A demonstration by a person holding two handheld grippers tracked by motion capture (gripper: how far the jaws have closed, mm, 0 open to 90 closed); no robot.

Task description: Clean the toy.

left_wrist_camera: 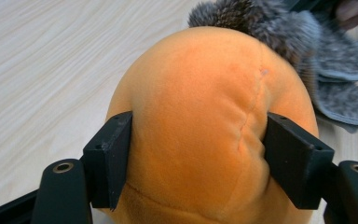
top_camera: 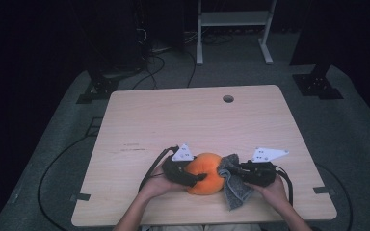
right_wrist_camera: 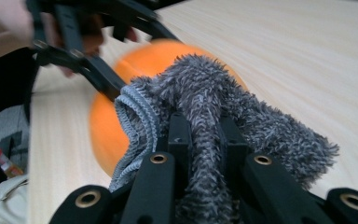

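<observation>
Here the left gripper's [left_wrist_camera: 198,156] fingers [left_wrist_camera: 109,158] squeeze the orange plush [left_wrist_camera: 200,116]; the right gripper's [right_wrist_camera: 205,154] pinch the grey cloth [right_wrist_camera: 200,98] against it.

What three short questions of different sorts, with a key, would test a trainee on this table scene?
1. True or false: the left claw squeezes the round orange plush ball.
2. What does the right claw grip?
A. a sponge
B. the shaggy grey microfibre cloth
C. nothing
3. Fill in: the cloth touches the ball on the pale wooden ____.

Key: 1 true; 2 B; 3 table.
</observation>
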